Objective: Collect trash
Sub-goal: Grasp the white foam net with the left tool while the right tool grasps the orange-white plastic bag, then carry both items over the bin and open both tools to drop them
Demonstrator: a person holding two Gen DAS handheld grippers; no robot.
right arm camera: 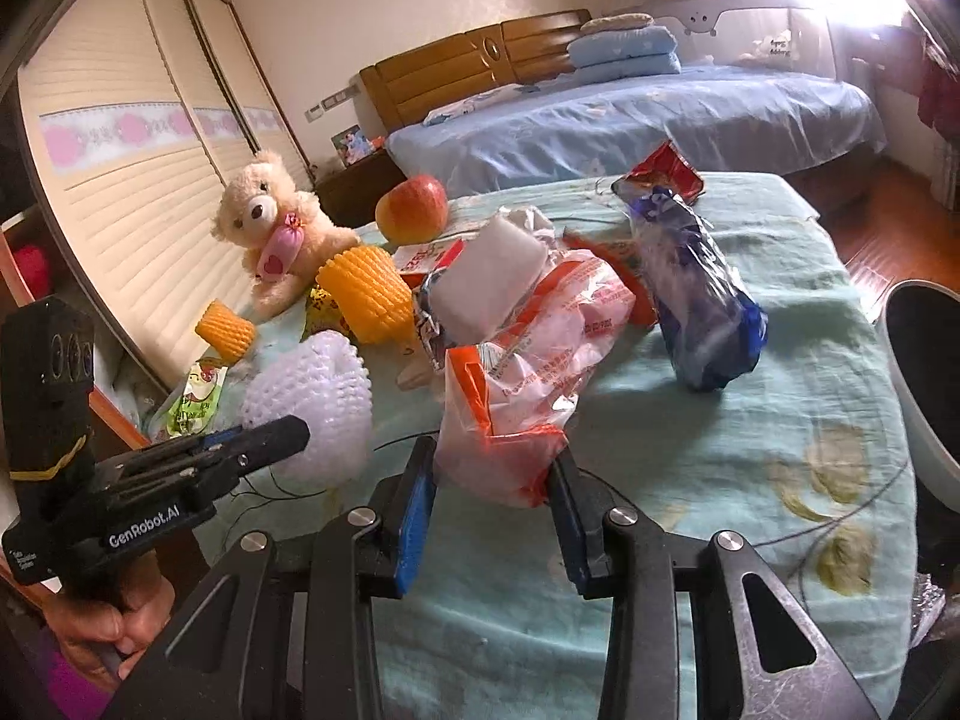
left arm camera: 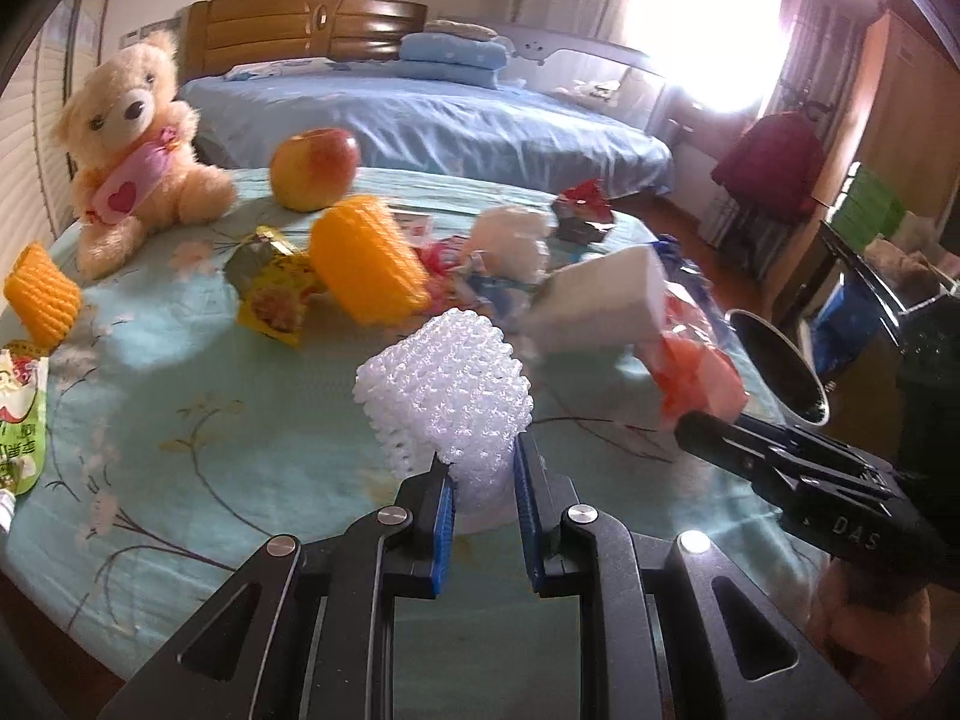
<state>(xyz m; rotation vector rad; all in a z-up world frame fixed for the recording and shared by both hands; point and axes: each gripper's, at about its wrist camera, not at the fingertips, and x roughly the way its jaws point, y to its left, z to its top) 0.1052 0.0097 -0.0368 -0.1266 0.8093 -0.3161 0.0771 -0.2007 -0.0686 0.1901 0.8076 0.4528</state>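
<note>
A wide bed with a blue sheet fills the middle of the room. At its head stands a curved brown wooden headboard, and folded blue pillows are stacked on the mattress near it. A white guard rail runs along the bed's far side. Beyond the foot of the bed a window blazes with daylight between pale curtains, washing out that corner. On the headboard side a cream louvred wardrobe with a pink-flowered band lines the wall, and a dark nightstand sits between it and the bed. The floor past the bed is reddish wood. The walls are plain cream.
</note>
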